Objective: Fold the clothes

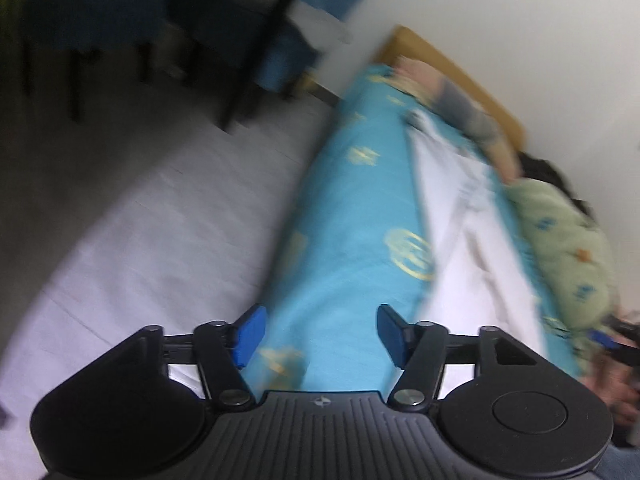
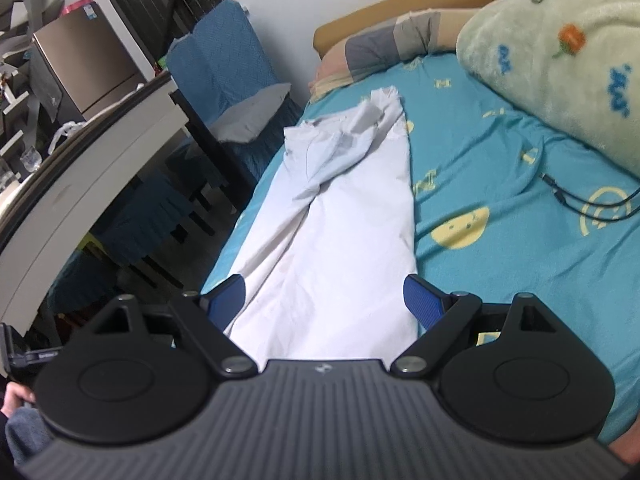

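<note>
Grippers first: your right gripper [image 2: 324, 300] has its blue pads [image 2: 422, 304] spread wide, with nothing clamped between them. The near end of the white garment [image 2: 332, 248] lies in the gap below, and you cannot tell from this view whether either pad touches the cloth. Your left gripper [image 1: 318, 332] is equally wide apart and holds nothing; it hangs over the side edge of the blue bedsheet [image 1: 352, 216], with the pale floor [image 1: 140, 232] to its left.

From the right wrist view, the garment runs lengthwise away from you along the left side of the sheet, narrowed into a long strip, with its far end rumpled and bunched. A black cable [image 2: 592, 204] lies on the sheet to the right of it. Beyond the cable sits a green fleece blanket [image 2: 560, 64]. The left wrist view is motion-blurred, so detail there is unreliable. Farthest off, a tan headboard [image 2: 408, 0] meets the wall.
</note>
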Available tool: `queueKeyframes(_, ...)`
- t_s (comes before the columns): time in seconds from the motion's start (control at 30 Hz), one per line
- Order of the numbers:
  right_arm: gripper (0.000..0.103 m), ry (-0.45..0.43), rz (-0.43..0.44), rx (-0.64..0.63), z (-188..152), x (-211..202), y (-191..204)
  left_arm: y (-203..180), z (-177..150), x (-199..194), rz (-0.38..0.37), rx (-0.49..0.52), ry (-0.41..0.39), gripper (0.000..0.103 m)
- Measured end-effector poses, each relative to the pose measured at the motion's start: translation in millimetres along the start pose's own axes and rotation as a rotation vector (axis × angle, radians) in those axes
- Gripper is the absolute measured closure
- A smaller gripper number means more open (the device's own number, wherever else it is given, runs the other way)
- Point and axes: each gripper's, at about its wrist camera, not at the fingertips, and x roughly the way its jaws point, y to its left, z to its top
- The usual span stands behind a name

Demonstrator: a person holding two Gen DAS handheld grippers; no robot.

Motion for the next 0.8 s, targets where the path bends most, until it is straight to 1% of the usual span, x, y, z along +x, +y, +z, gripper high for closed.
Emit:
queueKeyframes(0.03, 0.016, 0.009, 0.004, 0.001, -1.2, 1.8, 0.7, -0.3, -8.8, 9.5, -0.039, -0.014, 0.034, 0.04)
queueKeyframes(0.13, 0.016, 0.029, 0.016, 0.014, -4.3, 4.9, 0.2, -0.5, -29.1, 38.3, -0.082, -0.033, 0.1, 0.042)
queueKeyframes(0.17, 0.016, 0.03, 0.018, 0.022, -4.7, 4.4, -1.0, -1.0, -33.8, 45.8, -0.096, -0.033, 0.118, 0.045)
queueKeyframes(0.23, 0.016, 0.032, 0.02, 0.039, -5.3, 3.2, -3.5, -5.8, -38.3, 51.5, -0.117, -0.017, 0.108, 0.046)
queueKeyframes(0.27, 0.016, 0.028, 0.021, 0.049, -4.7, 1.5, -5.2, -8.2, -38.4, 53.2, -0.137, -0.011, 0.108, 0.054)
queueKeyframes(0.3, 0.016, 0.026, 0.025, 0.064, -3.8, -0.4, -7.3, -10.8, -36.6, 55.5, -0.158, -0.011, 0.122, 0.071)
queueKeyframes(0.33, 0.016, 0.023, 0.03, 0.079, -2.9, -2.3, -9.4, -18.0, -34.5, 56.9, -0.146, 0.019, 0.143, 0.08)
queueKeyframes(0.37, 0.016, 0.019, 0.036, 0.095, -1.9, -4.6, -11.9, -26.7, -32.4, 57.8, -0.124, 0.059, 0.166, 0.096)
queueKeyframes(0.4, 0.016, 0.011, 0.05, 0.116, -0.4, -8.0, -15.3, -35.5, -30.3, 58.7, -0.102, 0.1, 0.188, 0.1)
queueKeyframes(0.5, 0.016, -0.013, 0.078, 0.168, 3.4, -18.1, -23.9, -76.1, -18.0, 50.8, -0.04, 0.259, 0.185, 0.101)
queueKeyframes(0.57, 0.016, -0.028, 0.085, 0.184, 5.5, -23.6, -27.5, -104.0, -8.6, 33.2, -0.01, 0.351, 0.158, 0.101)
queueKeyframes(0.63, 0.016, -0.038, 0.089, 0.19, 7.1, -27.0, -29.3, -139.4, -2.4, 17.1, 0.003, 0.454, 0.134, 0.101)
queueKeyframes(0.67, 0.016, -0.041, 0.089, 0.191, 7.5, -28.0, -29.8, -158.9, -1.4, 10.1, 0.007, 0.509, 0.127, 0.101)
queueKeyframes(0.73, 0.016, -0.042, 0.085, 0.188, 8.3, -28.2, -30.3, -199.0, -4.5, 0.5, -0.01, 0.599, 0.13, 0.101)
queueKeyframes(0.8, 0.016, -0.036, 0.078, 0.174, 8.2, -27.1, -29.4, -238.0, -18.1, -2.1, -0.038, 0.678, 0.153, 0.101)
